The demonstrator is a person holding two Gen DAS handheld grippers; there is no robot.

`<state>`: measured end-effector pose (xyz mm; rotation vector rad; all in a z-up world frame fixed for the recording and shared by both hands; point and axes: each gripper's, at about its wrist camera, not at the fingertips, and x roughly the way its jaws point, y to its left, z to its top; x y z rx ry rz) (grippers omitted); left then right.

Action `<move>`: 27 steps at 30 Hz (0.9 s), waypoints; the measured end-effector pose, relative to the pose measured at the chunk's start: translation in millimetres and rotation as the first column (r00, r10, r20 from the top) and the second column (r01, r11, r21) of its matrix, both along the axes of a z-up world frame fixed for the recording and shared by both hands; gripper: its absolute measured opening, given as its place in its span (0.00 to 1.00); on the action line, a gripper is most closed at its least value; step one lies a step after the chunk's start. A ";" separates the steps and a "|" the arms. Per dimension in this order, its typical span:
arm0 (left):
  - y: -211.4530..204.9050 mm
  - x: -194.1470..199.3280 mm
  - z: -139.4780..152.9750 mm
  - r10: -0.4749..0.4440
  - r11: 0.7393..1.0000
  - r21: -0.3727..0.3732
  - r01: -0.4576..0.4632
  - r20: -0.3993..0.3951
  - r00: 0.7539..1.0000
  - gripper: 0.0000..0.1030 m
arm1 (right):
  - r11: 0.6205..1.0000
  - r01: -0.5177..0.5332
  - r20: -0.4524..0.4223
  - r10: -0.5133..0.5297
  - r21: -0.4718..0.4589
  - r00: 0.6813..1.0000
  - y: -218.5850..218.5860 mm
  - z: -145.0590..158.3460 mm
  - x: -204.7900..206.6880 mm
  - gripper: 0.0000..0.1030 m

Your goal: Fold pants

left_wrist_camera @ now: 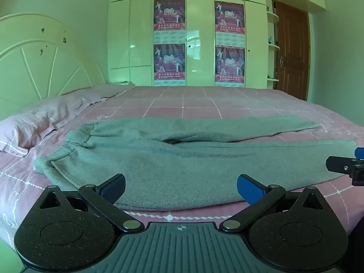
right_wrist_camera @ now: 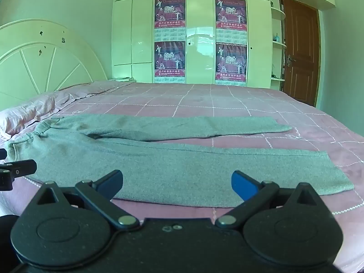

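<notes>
One pair of grey fleece sweatpants (left_wrist_camera: 182, 159) lies flat and unfolded on the pink checked bedspread (left_wrist_camera: 204, 100), straight ahead of both my grippers. Its long axis runs left to right across my view: elastic waistband (left_wrist_camera: 68, 145) at my left near the pillow, two legs running off to my right. Near leg (right_wrist_camera: 204, 166) has its long edge just in front of my fingers; far leg (right_wrist_camera: 193, 125) lies beyond it, the two splayed apart toward the cuffs with a wedge of bedspread between. My left gripper (left_wrist_camera: 180, 187) sits at the waist end of that near edge, jaws spread wide, nothing held. My right gripper (right_wrist_camera: 177, 183) sits further along the near leg, jaws likewise spread and empty; it is the nearer one to the cuffs. Judgement: fold not yet begun; the likely first move is pinching the near edge at both stations and carrying it away from me over the far leg. Count: pants 1, legs 2, grippers 2, pink pillow (left_wrist_camera: 38, 122) 1, cream headboard (left_wrist_camera: 41, 61) 1, red wall calendars (right_wrist_camera: 170, 12) on the white wardrobe (right_wrist_camera: 200, 34) 4, brown door (right_wrist_camera: 300, 47) 1.
</notes>
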<state>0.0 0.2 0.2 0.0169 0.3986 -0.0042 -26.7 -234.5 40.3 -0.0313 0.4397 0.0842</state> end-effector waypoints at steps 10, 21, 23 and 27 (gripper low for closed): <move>5.2 1.4 -1.0 -0.010 1.000 0.001 0.010 0.000 1.000 1.00 | 1.000 0.003 0.003 -0.003 0.002 1.000 1.2 -0.3 0.4 0.94; 3.4 0.1 0.0 -0.004 1.000 0.009 0.004 -0.004 1.000 1.00 | 1.000 0.000 0.003 -0.001 0.006 1.000 -0.2 0.7 0.2 0.94; 2.2 0.1 0.5 -0.005 1.000 0.010 0.005 -0.005 1.000 1.00 | 1.000 0.001 0.002 -0.001 0.006 1.000 -0.3 0.6 0.2 0.94; 3.2 0.7 0.3 -0.005 1.000 0.010 0.005 -0.004 1.000 1.00 | 1.000 0.001 0.002 -0.001 0.007 1.000 -0.4 0.8 0.1 0.94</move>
